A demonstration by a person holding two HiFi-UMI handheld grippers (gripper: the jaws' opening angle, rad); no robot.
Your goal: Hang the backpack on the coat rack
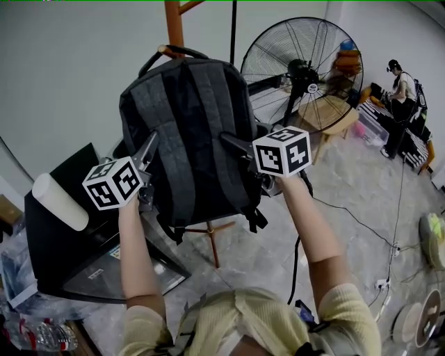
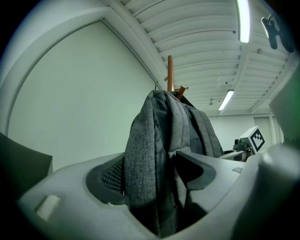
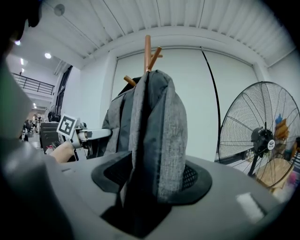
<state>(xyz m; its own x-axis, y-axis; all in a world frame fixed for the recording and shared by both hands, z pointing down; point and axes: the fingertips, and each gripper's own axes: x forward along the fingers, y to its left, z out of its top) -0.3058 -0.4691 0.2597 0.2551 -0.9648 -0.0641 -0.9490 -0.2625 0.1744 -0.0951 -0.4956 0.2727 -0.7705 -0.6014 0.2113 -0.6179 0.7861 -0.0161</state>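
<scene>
Just one backpack [image 1: 191, 139] on one coat rack [image 1: 174, 24] (two hand-held grippers [image 1: 148, 151] [image 1: 233, 142], jaws apart).

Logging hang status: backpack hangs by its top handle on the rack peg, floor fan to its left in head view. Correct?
No: the fan stands right of the backpack, not left, per the head view. The top handle on the coat rack peg is correct.

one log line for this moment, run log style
backpack: hung by handle on rack | left gripper: open, backpack edge between jaws | right gripper: open, backpack edge between jaws
</scene>
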